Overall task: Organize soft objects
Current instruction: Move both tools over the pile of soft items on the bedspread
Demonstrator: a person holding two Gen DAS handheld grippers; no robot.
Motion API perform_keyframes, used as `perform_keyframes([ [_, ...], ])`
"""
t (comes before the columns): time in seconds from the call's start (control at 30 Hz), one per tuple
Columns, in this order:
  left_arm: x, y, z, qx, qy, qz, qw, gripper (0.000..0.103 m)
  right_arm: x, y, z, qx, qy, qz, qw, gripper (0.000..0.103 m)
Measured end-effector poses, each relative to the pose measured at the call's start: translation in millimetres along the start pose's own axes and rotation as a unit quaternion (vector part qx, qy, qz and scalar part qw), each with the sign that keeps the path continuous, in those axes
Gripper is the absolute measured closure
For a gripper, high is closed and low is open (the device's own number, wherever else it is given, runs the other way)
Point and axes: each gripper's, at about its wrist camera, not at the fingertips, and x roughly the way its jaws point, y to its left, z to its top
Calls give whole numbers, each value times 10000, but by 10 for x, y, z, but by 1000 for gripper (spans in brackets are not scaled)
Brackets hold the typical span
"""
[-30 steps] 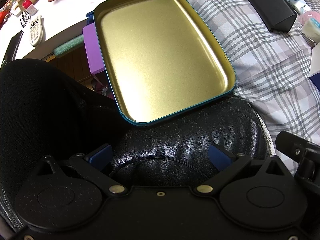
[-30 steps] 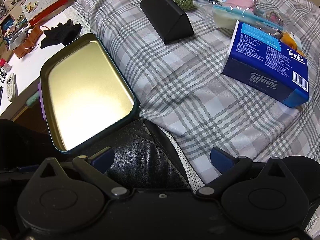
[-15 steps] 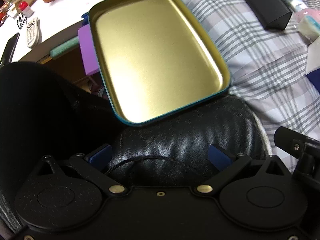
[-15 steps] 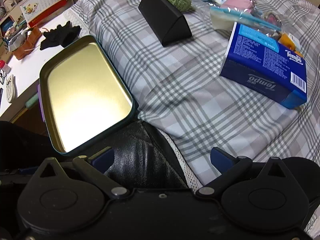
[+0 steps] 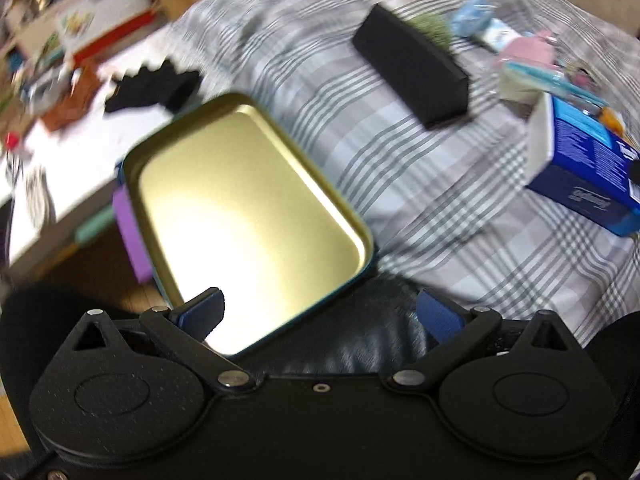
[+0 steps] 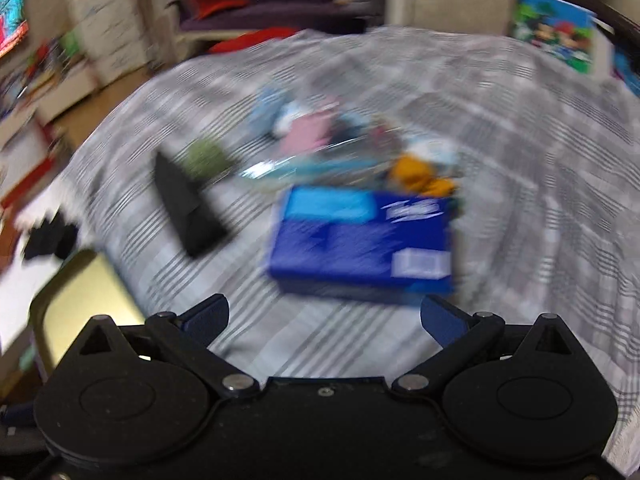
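A gold tin tray (image 5: 244, 216) with a teal rim lies at the near left edge of the plaid bed; it also shows in the right wrist view (image 6: 80, 292). Small soft items are heaped at the far side: a green ball (image 5: 432, 26), a pink one (image 5: 528, 50), a light blue one (image 5: 474, 14), an orange one (image 6: 420, 176). A blue tissue pack (image 6: 360, 244) lies in front of the heap. My left gripper (image 5: 320, 312) is open and empty over the tray's near edge. My right gripper (image 6: 324, 316) is open and empty, short of the tissue pack.
A black triangular case (image 5: 412, 68) lies on the bed beside the green ball. A black glove (image 5: 156, 88) lies on the white desk (image 5: 80, 152) to the left, among clutter. A black leather cushion (image 5: 360, 344) sits under the left gripper. Both views are motion-blurred.
Both grippers have lifted and tilted up toward the far side of the bed. The right view has swung right, from the tray to the tissue pack and the heap. Both stay open.
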Motion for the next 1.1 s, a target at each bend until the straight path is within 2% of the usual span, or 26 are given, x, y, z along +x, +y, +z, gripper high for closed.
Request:
perform_keyframes([
  [0.1,-11,-167,119,276,-24,-19,9996,4,41,-389,154,430,-179,-264,9986,0],
  [0.23,49,-339,282,373,-43,-98,9992,4,167,-832,364,938,-287,-592,9934,1],
  [0.3,65,-423,377,408,-35,-168,9990,5,228,-1063,487,1068,-260,-546,9924,1],
  [0.43,93,-659,618,799,6,-452,9958,11,438,-1318,751,1159,-230,-618,9911,1],
  [0.6,155,-830,1049,977,116,-636,9931,11,655,-1416,991,1243,44,-504,9910,5],
  [0.8,309,-989,1770,1149,142,-776,9902,12,929,-1419,1203,1442,270,-365,9885,5],
  [1.0,754,-1134,2483,1183,205,-621,9908,12,1084,-1341,1318,1382,238,-281,9897,5],
  [1.1,1052,-1162,2699,1086,436,-606,9913,14,1158,-1328,1363,1338,267,-284,9902,5],
])
